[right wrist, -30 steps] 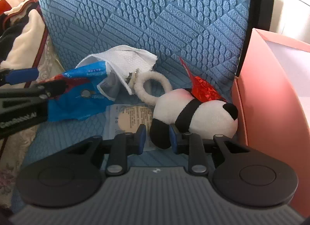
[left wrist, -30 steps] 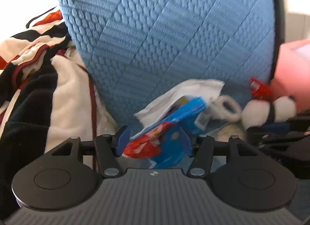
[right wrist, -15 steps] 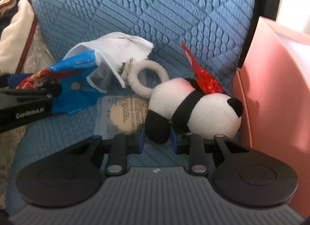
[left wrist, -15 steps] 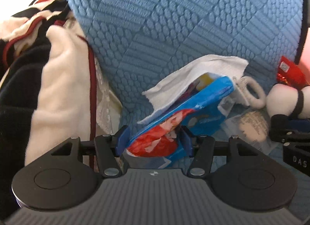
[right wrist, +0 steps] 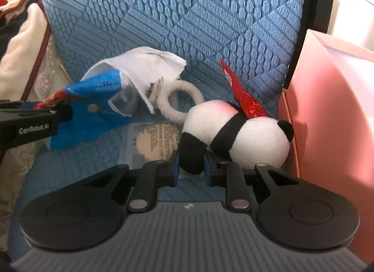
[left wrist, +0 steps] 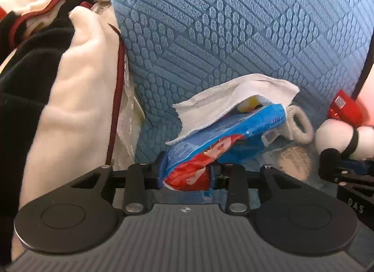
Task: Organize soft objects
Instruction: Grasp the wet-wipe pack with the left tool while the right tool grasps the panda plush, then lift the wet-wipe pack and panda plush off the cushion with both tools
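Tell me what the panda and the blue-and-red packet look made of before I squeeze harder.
Panda: plush, matte fuzzy pile with a soft rounded body, probably stuffed; the right gripper pinches its black limb. Blue-and-red packet: thin printed plastic film by the look, glossy and creased, buckling where the left gripper clamps its end. What is inside cannot be told.

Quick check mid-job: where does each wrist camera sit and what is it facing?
Left wrist: behind the left gripper, facing the chair back; its fingers clamp the blue packet.
Right wrist: behind the right gripper, facing the same chair back; its fingers pinch the panda, pink box alongside.
Shared: packet, tissue, ring, panda.
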`<state>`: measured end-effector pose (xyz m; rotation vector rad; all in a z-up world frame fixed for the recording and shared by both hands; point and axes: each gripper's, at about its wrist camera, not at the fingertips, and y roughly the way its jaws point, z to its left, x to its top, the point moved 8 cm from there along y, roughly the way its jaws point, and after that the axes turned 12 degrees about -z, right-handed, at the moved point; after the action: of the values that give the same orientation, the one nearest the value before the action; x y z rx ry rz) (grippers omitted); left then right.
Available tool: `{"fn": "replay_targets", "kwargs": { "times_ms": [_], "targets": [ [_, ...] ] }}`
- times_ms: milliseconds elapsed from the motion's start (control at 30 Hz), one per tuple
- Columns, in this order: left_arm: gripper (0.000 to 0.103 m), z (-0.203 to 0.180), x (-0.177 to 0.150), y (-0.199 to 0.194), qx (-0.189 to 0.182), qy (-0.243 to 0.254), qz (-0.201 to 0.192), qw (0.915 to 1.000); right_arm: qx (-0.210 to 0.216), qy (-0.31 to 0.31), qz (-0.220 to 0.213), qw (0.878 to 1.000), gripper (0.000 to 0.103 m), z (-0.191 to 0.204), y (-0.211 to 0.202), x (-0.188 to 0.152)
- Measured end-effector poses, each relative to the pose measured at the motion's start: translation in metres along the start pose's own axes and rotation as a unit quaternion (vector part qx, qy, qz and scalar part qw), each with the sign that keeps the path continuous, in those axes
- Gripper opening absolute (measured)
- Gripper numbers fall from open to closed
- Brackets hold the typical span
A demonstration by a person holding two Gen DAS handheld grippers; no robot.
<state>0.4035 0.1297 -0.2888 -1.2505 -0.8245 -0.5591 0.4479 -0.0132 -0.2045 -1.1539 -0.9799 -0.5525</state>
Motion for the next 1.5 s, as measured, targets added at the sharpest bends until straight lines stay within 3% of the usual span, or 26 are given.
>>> {"fn": "replay_targets", "kwargs": {
  "times_ms": [567,1233,1500],
  "targets": [
    [0.033,-0.015,-0.022,-0.07,-0.055,-0.11,-0.016,0.9923,0.037,-0.025,-0.029,0.999,0.023,0.002,-0.064,-0.002],
    [0.033,-0.022,-0.067,-0.13,-0.059,-0.161,-0.006,0.9851,0.058,-0.029,-0.041,0.997,0.023,0.006,-0.133,-0.032],
    [0.033,-0.024,-0.081,-0.145,-0.057,-0.172,-0.001,0.9835,0.065,-0.028,-0.021,0.997,0.027,0.008,-0.143,-0.053]
  ]
}}
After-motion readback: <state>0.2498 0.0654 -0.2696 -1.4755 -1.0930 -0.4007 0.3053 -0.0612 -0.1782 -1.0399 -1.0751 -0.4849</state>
